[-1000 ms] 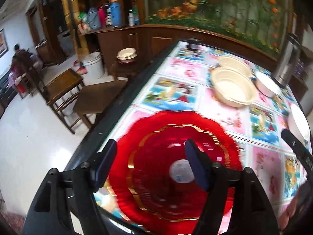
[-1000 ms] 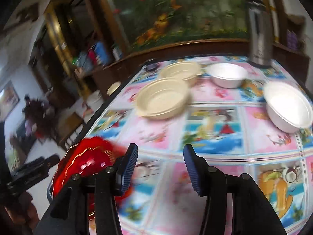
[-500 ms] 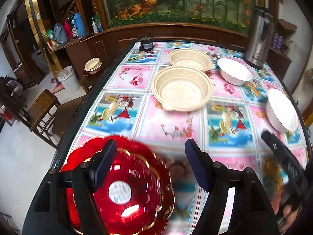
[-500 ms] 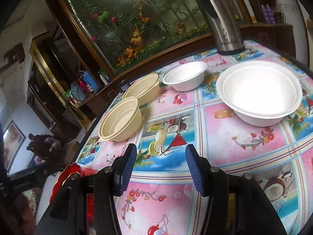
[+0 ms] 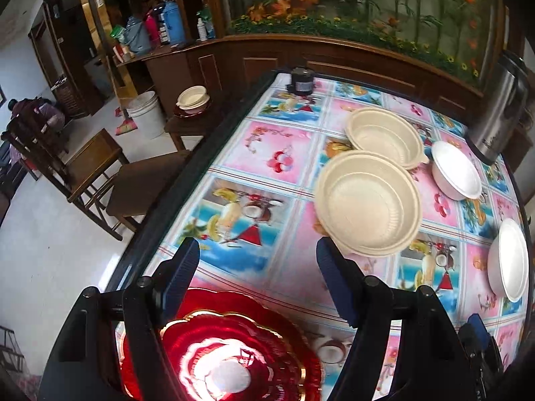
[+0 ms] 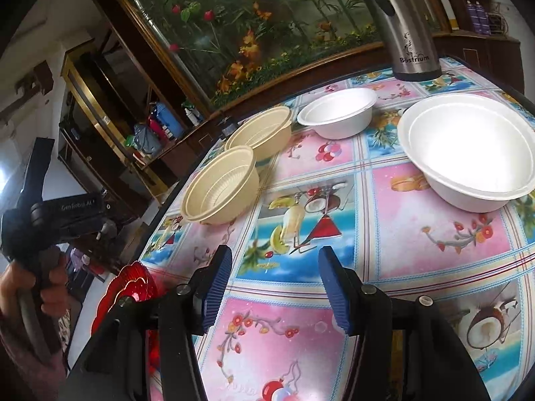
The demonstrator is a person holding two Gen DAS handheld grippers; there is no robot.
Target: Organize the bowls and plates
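Note:
A red scalloped plate stack with gold rims (image 5: 234,351) lies at the table's near left corner, under my open, empty left gripper (image 5: 257,280); it also shows in the right wrist view (image 6: 130,284). Two cream bowls (image 5: 367,207) (image 5: 384,137) sit mid-table, the near one just beyond the left gripper's right finger. They also show in the right wrist view (image 6: 222,185) (image 6: 262,132). Two white bowls (image 6: 337,112) (image 6: 468,148) stand on the right. My right gripper (image 6: 274,287) is open and empty above the tablecloth.
A steel thermos (image 6: 406,23) stands at the far right of the table (image 5: 254,153). A small dark jar (image 5: 301,80) sits at the far edge. Wooden chairs (image 5: 100,170) and a white bucket (image 5: 145,113) stand left of the table.
My left gripper has lifted off the red plates and drawn back, leaving them at the near left corner. My right gripper has swung right, toward the white bowls.

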